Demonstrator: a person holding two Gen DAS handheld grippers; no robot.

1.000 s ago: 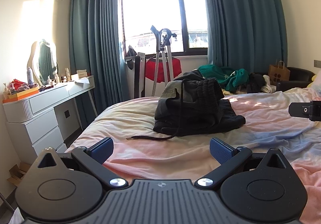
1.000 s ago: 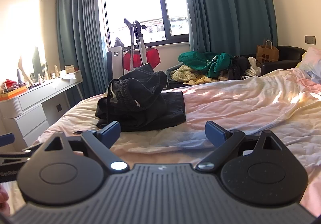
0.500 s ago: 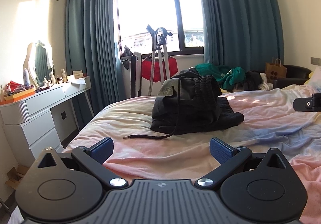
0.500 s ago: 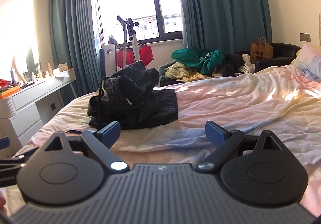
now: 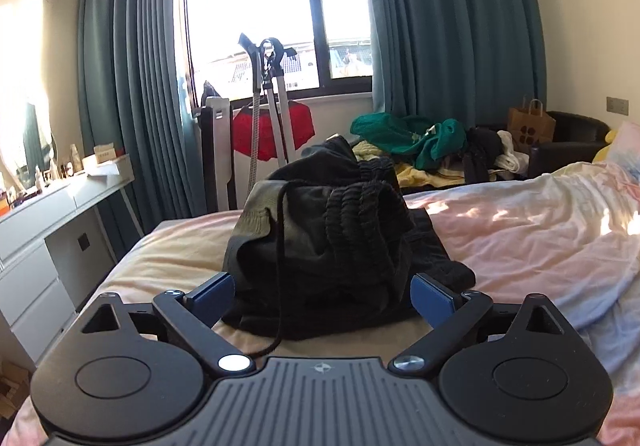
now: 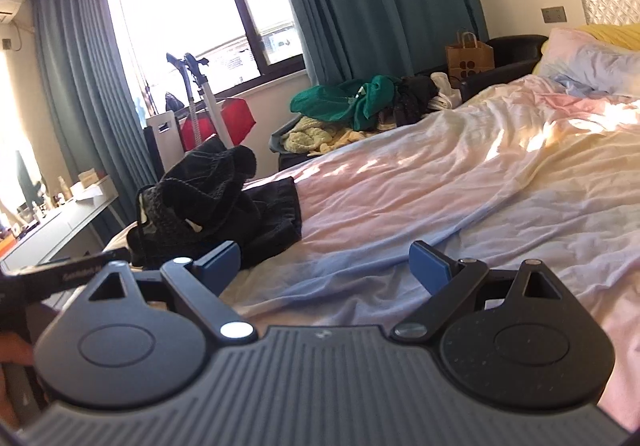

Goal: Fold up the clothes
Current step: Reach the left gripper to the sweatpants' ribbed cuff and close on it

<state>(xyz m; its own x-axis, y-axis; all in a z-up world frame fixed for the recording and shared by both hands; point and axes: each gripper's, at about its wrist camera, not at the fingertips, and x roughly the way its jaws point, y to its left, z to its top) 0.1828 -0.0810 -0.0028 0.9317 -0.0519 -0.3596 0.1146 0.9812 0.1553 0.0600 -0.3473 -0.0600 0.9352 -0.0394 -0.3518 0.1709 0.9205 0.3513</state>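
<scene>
Closing in with the left tool, jaws wide but starting to narrow, black clothes heaped mid-frame on the bed sitting between the blue pads, not yet pinched; dangling down the front, a drawstring, likely snagging or getting pinched alone instead of cloth; grabbing the whole bundle risking dragging it rather than spreading it. Hanging wide and empty over bare sheet, the right tool, clothes at its left; risking colliding with the left tool when reaching across.
</scene>
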